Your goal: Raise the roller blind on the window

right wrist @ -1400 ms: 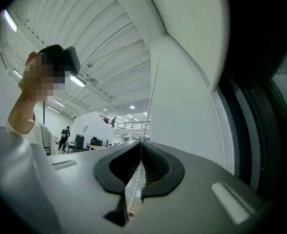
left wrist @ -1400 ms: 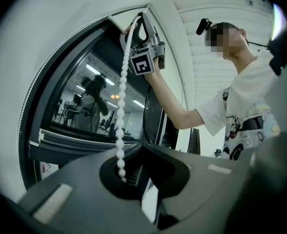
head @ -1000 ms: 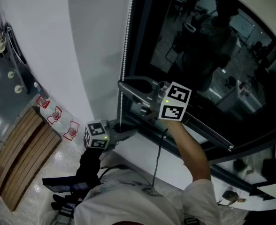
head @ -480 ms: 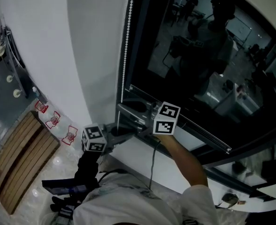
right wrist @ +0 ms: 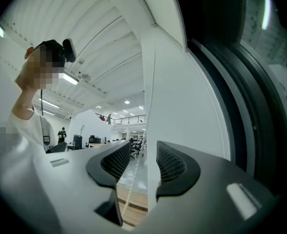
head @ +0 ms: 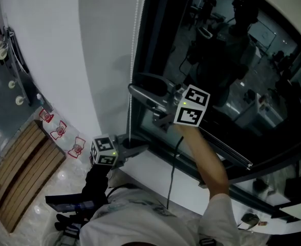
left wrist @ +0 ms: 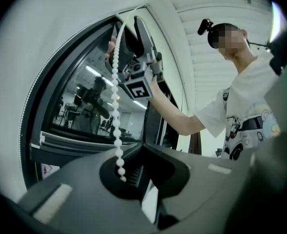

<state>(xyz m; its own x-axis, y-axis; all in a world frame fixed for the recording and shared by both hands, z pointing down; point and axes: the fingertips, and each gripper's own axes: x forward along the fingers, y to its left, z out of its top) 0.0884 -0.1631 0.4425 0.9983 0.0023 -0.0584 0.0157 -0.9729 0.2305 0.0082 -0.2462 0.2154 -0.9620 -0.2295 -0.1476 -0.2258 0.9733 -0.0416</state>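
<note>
Window glass (head: 232,60), dark and mirroring a lit room, fills the head view from one to four o'clock. A white wall (head: 63,45) spans nine to twelve, with wooden slats (head: 22,173) at eight. The blind's bead chain (head: 135,60) hangs along the frame's wall-side edge. Near six o'clock, by the pale sill (head: 155,170), the left gripper (head: 132,147) is clamped on the chain. The right gripper (head: 140,88), higher up, has just been opening its jaws, and the chain runs loose between them.
</note>
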